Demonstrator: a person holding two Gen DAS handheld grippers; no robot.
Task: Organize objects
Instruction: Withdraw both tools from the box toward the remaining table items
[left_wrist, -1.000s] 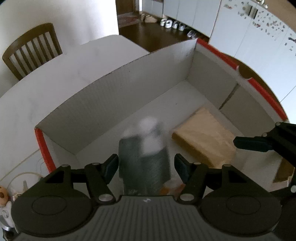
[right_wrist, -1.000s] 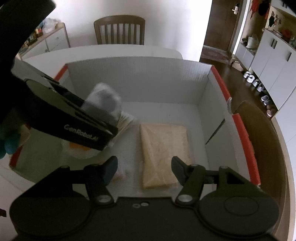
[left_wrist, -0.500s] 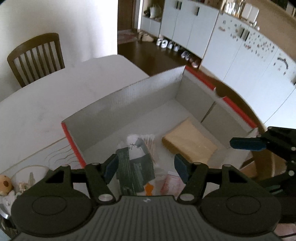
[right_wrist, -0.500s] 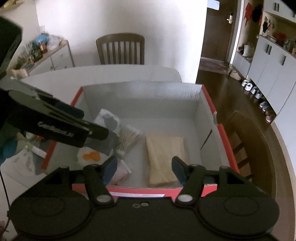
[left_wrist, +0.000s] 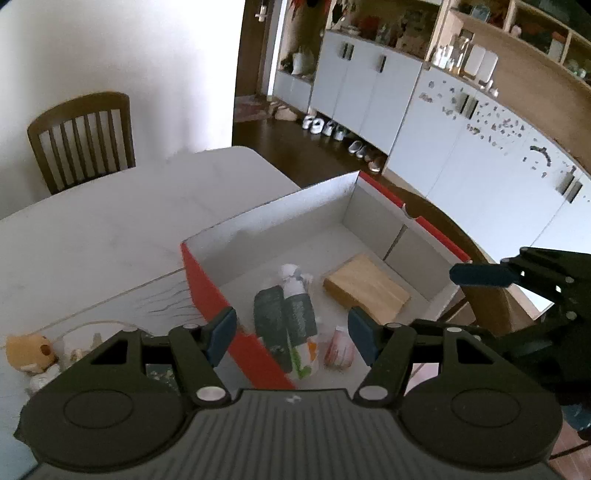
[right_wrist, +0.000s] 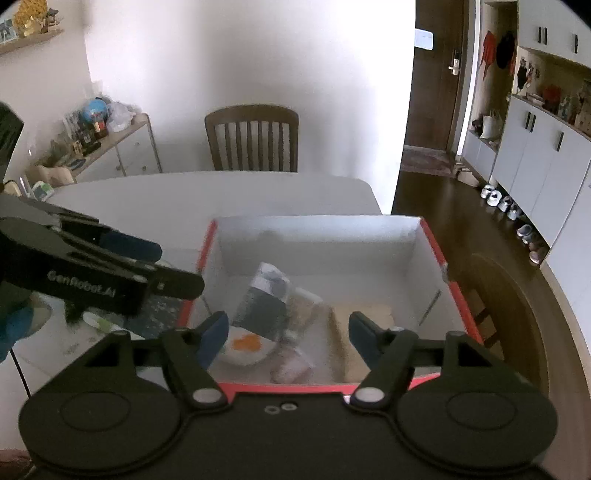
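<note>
Looking down, we see the red box (right_wrist: 436, 254) at frame centre, the dark packet (right_wrist: 264, 308) lying inside. Our left gripper (left_wrist: 291, 330) is open and empty; the right gripper (right_wrist: 284, 336) is opening, empty. Lowering carelessly could hit the box wall.
</note>
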